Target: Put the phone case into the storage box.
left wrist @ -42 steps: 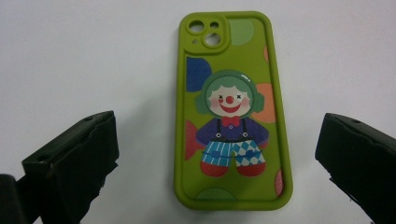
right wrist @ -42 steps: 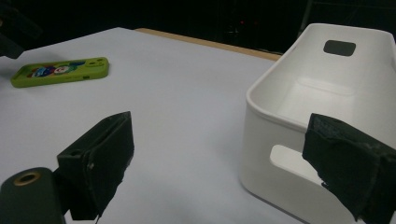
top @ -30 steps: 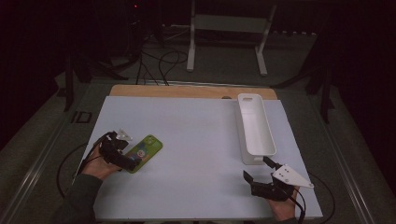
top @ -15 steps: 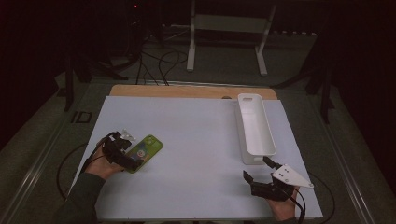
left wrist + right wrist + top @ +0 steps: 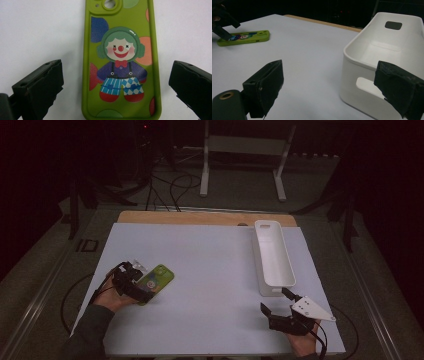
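Observation:
A green phone case (image 5: 159,278) with a cartoon clown lies flat on the white table's left side. My left gripper (image 5: 139,283) is open at its near end. In the left gripper view the case (image 5: 121,37) runs up between the two black jaws, which stand apart on either side of its lower end without touching it; the left gripper (image 5: 117,83) holds nothing. My right gripper (image 5: 274,300) rests open near the front right, just below the white bin (image 5: 272,257). The right gripper view has the right gripper (image 5: 329,86) open and empty, the bin (image 5: 387,50) close on the right, and the case (image 5: 244,37) far left.
The long white bin is empty and has a handle slot at each end. A wooden strip (image 5: 200,217) runs along the table's far edge. Beyond it stand a metal frame (image 5: 240,165) and cables on a dark floor. The white sheet (image 5: 210,270) lies bare between the two grippers.
The left forearm has shifted a little to the right while its gripper stays at the phone case. The right gripper has not moved.

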The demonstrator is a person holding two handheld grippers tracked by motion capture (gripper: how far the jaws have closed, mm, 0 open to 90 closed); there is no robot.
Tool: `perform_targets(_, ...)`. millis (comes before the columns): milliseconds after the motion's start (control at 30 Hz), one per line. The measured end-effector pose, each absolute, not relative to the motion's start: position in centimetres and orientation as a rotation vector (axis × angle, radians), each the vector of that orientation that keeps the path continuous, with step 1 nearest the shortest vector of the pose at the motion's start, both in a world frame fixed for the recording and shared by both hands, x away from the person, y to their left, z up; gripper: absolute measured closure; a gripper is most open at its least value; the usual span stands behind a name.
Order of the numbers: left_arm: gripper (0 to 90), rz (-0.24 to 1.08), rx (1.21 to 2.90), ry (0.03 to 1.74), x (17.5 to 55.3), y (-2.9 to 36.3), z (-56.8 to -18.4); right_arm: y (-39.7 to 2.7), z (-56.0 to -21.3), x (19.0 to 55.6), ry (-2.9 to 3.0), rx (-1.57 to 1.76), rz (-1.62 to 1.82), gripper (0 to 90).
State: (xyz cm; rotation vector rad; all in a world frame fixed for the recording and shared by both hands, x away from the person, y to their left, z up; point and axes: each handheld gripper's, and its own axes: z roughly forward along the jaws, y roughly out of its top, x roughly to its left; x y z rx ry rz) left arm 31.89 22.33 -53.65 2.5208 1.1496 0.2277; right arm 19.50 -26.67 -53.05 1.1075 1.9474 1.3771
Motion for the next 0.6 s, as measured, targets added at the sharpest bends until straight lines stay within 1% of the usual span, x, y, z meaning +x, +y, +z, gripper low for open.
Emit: perform_targets(600,2.6,0.204,2.541,1.176,32.03,21.89,-54.37,-26.7,-53.08,19.51,1.947,1.111,1.37,8.8)
